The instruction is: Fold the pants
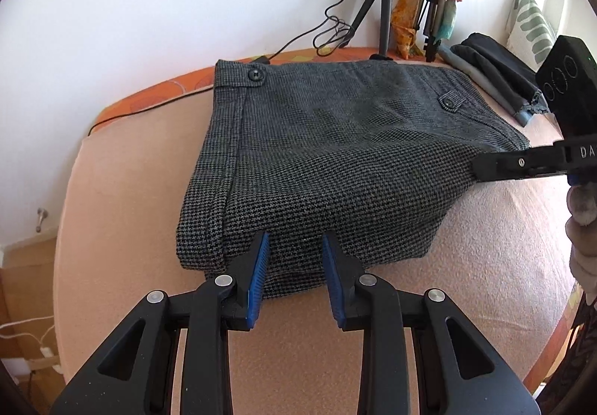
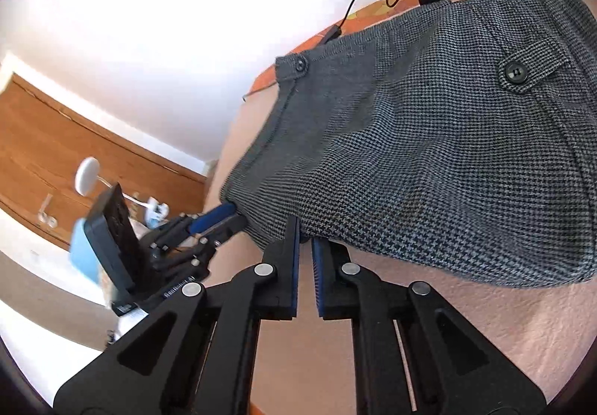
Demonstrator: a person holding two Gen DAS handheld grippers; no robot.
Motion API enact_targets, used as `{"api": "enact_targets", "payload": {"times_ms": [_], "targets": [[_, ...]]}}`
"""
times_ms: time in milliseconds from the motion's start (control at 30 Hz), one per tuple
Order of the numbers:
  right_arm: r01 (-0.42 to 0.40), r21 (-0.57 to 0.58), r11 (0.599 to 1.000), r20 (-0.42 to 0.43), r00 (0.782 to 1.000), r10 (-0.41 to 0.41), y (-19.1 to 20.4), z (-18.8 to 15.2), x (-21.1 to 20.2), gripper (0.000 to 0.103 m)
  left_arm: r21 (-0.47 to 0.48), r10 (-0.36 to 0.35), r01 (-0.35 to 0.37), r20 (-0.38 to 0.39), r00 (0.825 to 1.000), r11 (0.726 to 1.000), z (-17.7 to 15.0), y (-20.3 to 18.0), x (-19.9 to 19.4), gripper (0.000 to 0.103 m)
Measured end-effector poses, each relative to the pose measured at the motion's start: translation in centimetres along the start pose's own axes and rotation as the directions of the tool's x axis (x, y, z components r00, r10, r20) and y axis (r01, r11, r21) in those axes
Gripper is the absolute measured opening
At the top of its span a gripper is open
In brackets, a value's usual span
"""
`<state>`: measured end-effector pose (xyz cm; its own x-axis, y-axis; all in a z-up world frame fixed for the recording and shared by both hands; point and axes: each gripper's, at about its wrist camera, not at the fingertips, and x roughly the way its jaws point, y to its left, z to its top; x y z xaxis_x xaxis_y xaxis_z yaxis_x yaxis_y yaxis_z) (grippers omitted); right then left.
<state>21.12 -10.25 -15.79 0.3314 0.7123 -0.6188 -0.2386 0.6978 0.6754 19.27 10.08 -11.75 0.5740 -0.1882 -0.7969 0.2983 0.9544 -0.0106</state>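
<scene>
Left gripper (image 1: 294, 247): jaws apart, pads astride the pants' near edge.
Right gripper (image 2: 305, 234): nearly closed, seemingly pinching the hem.
Pants (image 1: 335, 161): folded bundle on the bed (image 1: 130, 191).
Advice: release evenly, avoid dragging layers.

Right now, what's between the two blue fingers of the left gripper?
In the left wrist view, the near folded edge of the grey houndstooth pants sits in the gap of the left gripper, with pink bed cover below.
</scene>
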Motion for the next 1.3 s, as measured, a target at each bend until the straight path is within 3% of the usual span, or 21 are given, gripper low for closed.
{"api": "enact_targets", "payload": {"times_ms": [100, 167, 200, 433, 500, 600, 667, 733, 867, 933, 1033, 1167, 1233, 1300], "targets": [[0.008, -0.019, 1.0, -0.031, 0.999, -0.009, 0.4, -1.3, 1.7, 0.023, -0.002, 0.014, -0.014, 0.026, 1.0, 1.0, 0.2, 0.5, -1.2, 0.028], [0.005, -0.025, 1.0, -0.027, 1.0, -0.005, 0.7, -2.0, 2.8, 0.043, -0.026, 0.011, -0.009, 0.059, 0.998, 1.0, 0.4, 1.1, -2.3, 0.028], [-0.009, -0.022, 1.0, -0.031, 0.999, 0.008, 0.9, -2.2, 3.5, 0.044, -0.035, 0.018, -0.016, 0.07, 0.997, 0.999, 0.5, 1.3, -2.7, 0.028], [-0.006, -0.06, 0.998, -0.017, 1.0, 0.005, 2.9, -1.7, 7.7, 0.044, -0.1, 0.035, -0.023, 0.122, 0.992, 0.995, 0.6, 3.7, -4.6, 0.028], [-0.021, -0.04, 0.999, -0.013, 1.0, 0.02, 2.9, -1.4, 8.3, 0.02, -0.121, 0.043, -0.026, 0.138, 0.99, 0.992, 0.5, 4.3, -5.1, 0.028], [-0.113, 0.117, 0.987, -0.037, 0.992, 0.119, 1.9, -0.8, 8.8, 0.015, -0.124, 0.043, -0.026, 0.141, 0.989, 0.992, 0.3, 4.5, -5.1, 0.028], [-0.207, 0.247, 0.947, -0.018, 0.976, 0.218, 1.0, -1.0, 8.3, 0.015, -0.106, 0.045, -0.03, 0.134, 0.99, 0.994, 0.4, 4.1, -4.7, 0.028], [-0.219, 0.297, 0.929, -0.022, 0.971, 0.236, 0.5, -1.5, 8.0, 0.014, -0.088, 0.033, -0.023, 0.112, 0.993, 0.996, 0.4, 3.4, -3.6, 0.028], [-0.02, 0.147, 0.989, -0.093, 0.995, 0.034, 1.9, -2.1, 8.6, 0.015, -0.028, 0.023, -0.022, 0.034, 0.999, 0.999, 0.2, 1.8, -0.7, 0.028], [0.015, 0.113, 0.993, -0.1, 0.995, -0.003, 2.3, -2.3, 8.9, 0.018, -0.003, 0.027, -0.027, -0.003, 1.0, 1.0, -0.1, 1.2, 0.4, 0.028], [0.059, 0.035, 0.998, -0.111, 0.992, -0.054, 2.8, -2.8, 8.1, 0.034, 0.03, 0.057, -0.056, -0.036, 0.998, 0.998, -0.6, 0.9, 1.1, 0.028], [0.086, 0.034, 0.996, -0.011, 0.996, -0.086, 1.5, -3.8, 3.2, 0.054, 0.04, 0.081, -0.082, 0.035, 0.996, 0.996, 0.4, 0.1, -0.9, 0.028], [0.099, 0.092, 0.991, 0.074, 0.992, -0.106, -0.6, -4.6, 0.0, 0.062, 0.051, 0.059, -0.063, 0.072, 0.996, 0.997, 1.0, -0.9, -1.7, 0.028], [0.109, 0.193, 0.975, 0.144, 0.98, -0.138, -3.3, -4.9, -3.0, 0.063, 0.066, 0.017, -0.022, 0.079, 0.997, 0.998, 1.5, -2.2, -1.5, 0.028]]}}
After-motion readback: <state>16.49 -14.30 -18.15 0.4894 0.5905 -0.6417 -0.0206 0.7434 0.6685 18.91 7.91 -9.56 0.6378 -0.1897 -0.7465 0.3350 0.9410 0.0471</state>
